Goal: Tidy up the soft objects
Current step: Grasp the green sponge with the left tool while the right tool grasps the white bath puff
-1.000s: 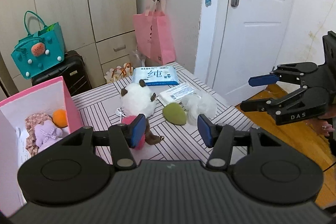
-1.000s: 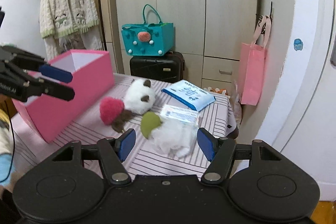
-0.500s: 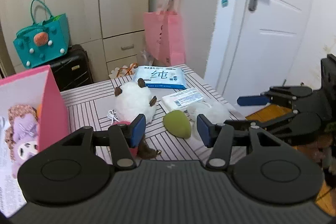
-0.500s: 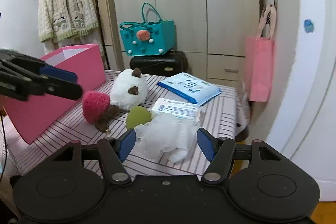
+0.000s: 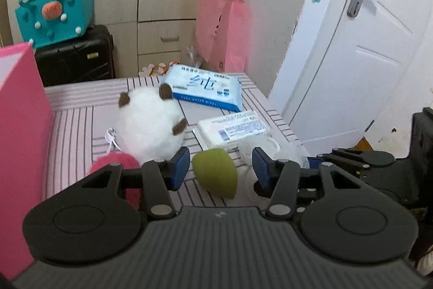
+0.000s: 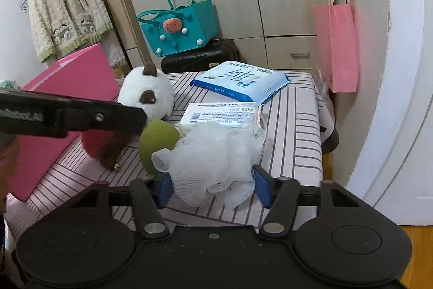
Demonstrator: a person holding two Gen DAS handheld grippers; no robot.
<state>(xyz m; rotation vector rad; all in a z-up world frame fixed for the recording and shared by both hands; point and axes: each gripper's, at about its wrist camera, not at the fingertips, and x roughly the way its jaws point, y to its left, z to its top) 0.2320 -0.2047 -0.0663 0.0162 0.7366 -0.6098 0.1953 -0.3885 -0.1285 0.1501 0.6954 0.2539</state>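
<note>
On the striped table (image 5: 70, 123) lie a green egg-shaped sponge (image 5: 216, 171), a white mesh bath puff (image 6: 216, 156), a white plush toy (image 5: 150, 123) and a pink fluffy ball (image 5: 119, 167). My left gripper (image 5: 220, 169) is open, its pads on either side of the green sponge (image 6: 158, 138). My right gripper (image 6: 212, 187) is open around the near part of the bath puff, pads beside it, not closed. A pink box (image 5: 19, 132) stands at the left.
A blue wipes pack (image 5: 205, 90) and a white tissue pack (image 5: 232, 127) lie further back on the table. A teal bag (image 5: 54, 15) sits on a black suitcase (image 5: 75, 61). A pink tote (image 5: 224, 34) hangs by the white door (image 5: 351, 45).
Both grippers have moved forward and down to the table. The left now straddles the green sponge; the right now straddles the bath puff. Both stay open.
</note>
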